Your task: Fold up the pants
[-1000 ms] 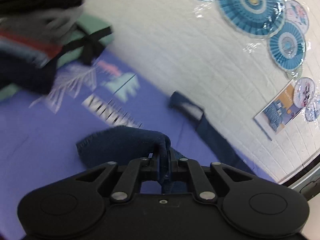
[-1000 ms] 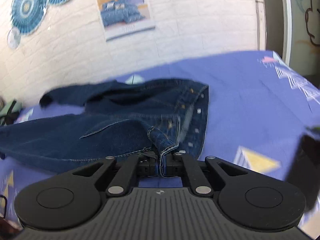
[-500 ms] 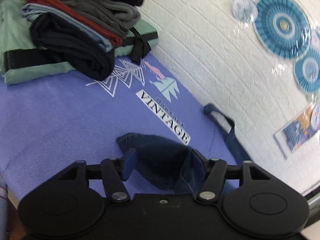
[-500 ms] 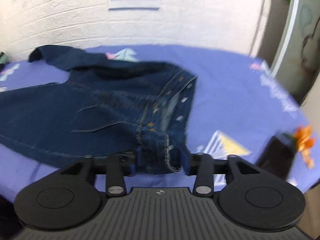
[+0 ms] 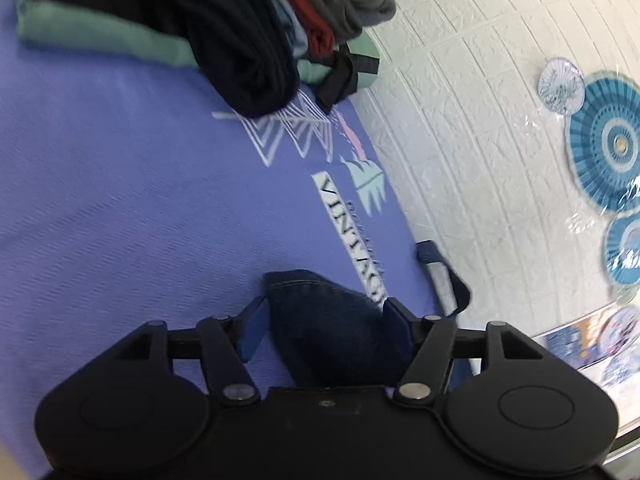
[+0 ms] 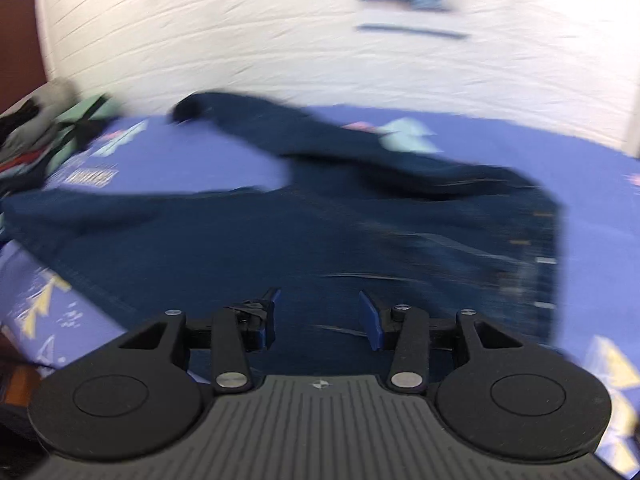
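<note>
Left tongs (image 5: 326,326) spread wide (gripping nothing), denim pant leg (image 5: 334,322) between fingers.

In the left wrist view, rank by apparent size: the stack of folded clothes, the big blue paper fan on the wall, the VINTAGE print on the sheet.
1. stack of folded clothes, cropped by the frame's top edge
2. blue paper fan, cropped at right
3. VINTAGE print

Fan versus print is close; the fan's distance makes it unsure.

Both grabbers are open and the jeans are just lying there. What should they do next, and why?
Probably close the left gripper on the leg hem between its open fingers. The jeans lie spread on the purple sheet, legs splayed apart, and the right gripper holds nothing, so the fold needs a new grip.
</note>
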Motion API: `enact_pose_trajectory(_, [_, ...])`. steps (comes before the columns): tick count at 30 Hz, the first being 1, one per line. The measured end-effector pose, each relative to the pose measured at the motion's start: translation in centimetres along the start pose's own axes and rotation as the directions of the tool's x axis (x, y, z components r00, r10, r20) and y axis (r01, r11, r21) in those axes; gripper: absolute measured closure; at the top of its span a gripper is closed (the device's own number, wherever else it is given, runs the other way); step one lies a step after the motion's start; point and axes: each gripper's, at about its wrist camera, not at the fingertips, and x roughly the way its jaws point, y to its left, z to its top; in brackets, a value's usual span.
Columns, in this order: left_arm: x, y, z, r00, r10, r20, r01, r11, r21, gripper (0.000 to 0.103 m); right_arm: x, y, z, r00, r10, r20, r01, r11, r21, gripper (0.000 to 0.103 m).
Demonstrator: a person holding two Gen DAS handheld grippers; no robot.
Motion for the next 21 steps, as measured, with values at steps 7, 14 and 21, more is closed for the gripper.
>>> enact_pose_trajectory(7, [0.0,-5.1,1.3,0.988,-0.139,0.062,0.128,0.980,0.152,0.103,2.8,5.2,0.9,0.990,0.139,-0.014,-0.140,0.989,-0.045,0.029])
enact_pose_trajectory(14, [-1.1,-7.4,2.6,0.967,-0.081,0.243,0.017,0.967,0.255,0.040,4.9,8.7,1.9,0.978,0.207,-0.036,-0.210,0.969,-0.130,0.028])
enact_pose_trajectory(21, [-2.4,-0.9,0.8,0.993,0.058,0.104,-0.069,0.991,0.111,0.046,6.9,11.4,3.6,0.958,0.281,-0.059,-0.287,0.938,-0.197,0.027])
